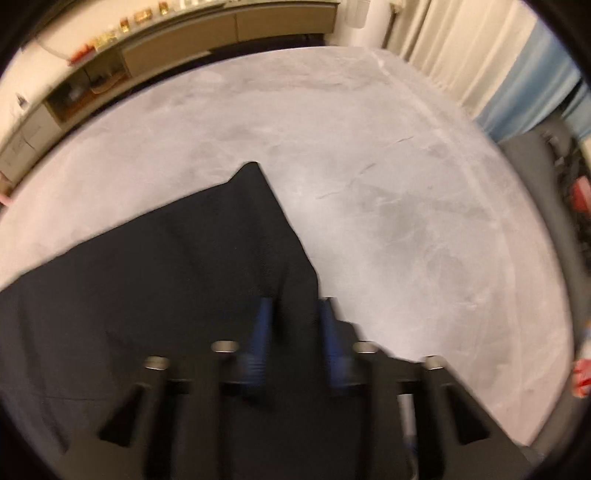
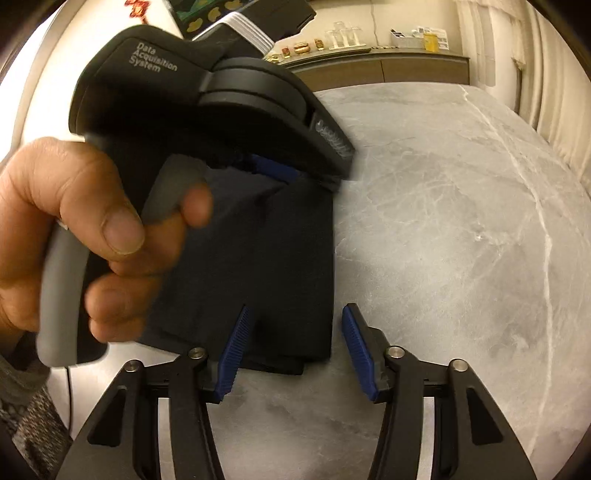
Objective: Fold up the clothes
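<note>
Surface: a pale grey marbled table is seen from both wrist cameras, with a low cabinet along the far wall.
Garment: a dark navy garment is laid on the table, folded into a narrow block in the right wrist view; in the left wrist view it is spread toward the left, with one corner raised to a point.
Left gripper: the left gripper is pointed steeply down with its blue pads drawn close on a fold of the garment; the view is blurred.
Left hand: a hand is wrapped round the grey handle, near the garment's far end.
Right gripper: the right gripper is held with its jaws apart, straddling the garment's near right edge; the left pad is over the cloth, the right pad over bare table, and nothing is clamped.
</note>
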The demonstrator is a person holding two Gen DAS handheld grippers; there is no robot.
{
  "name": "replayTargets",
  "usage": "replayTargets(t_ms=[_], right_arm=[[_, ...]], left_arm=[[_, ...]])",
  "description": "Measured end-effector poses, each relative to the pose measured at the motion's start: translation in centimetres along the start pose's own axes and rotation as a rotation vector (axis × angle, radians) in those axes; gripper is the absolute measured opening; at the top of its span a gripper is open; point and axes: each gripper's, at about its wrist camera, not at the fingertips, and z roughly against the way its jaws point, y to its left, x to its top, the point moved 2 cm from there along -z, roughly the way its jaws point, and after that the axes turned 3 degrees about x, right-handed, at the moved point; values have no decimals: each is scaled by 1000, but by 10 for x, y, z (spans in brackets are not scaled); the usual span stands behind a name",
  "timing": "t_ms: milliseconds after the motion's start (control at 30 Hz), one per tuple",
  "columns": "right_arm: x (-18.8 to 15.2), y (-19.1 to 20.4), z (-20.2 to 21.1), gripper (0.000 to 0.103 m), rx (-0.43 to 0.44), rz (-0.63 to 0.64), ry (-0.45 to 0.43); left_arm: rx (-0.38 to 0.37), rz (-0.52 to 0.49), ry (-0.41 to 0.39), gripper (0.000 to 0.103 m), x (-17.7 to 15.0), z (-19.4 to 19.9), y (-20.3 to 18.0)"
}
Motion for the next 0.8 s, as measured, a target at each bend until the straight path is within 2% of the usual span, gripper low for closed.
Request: replayTargets(t_ms=[33, 100, 200, 333, 400, 467, 533, 567, 600, 700, 800], right_arm=[[-2, -1, 4, 8, -5, 11, 8], [-2, 1, 20, 6, -23, 38, -23], [2, 19, 59, 5, -5, 85, -108], [9, 64, 105, 5, 79, 170, -214], [11, 93, 117, 5, 141, 215, -233], [9, 122, 113, 8, 199, 254, -221], [2, 144, 91, 17, 273, 265, -161], [-3, 150, 79, 27, 296, 262, -107], [-8, 154, 68, 29, 312, 256, -59], [-14, 131, 75, 29, 259, 200, -22], [-14, 102, 96, 29, 163, 190, -54]], left_arm=[[-38, 14, -2, 10, -1, 3, 5], [-124, 53, -23, 9, -1, 16, 18], [-260, 121, -86, 9, -5, 53, 53], [-358, 197, -206, 9, -29, 114, 126], [-351, 249, -236, 9, -49, 128, 170], [-308, 315, -234, 10, -69, 126, 211], [-260, 409, -219, 17, -88, 109, 254], [-241, 447, -213, 20, -98, 100, 273], [-226, 477, -203, 28, -107, 91, 289], [-242, 525, -171, 31, -128, 74, 313], [-291, 483, -219, 32, -143, 81, 303]])
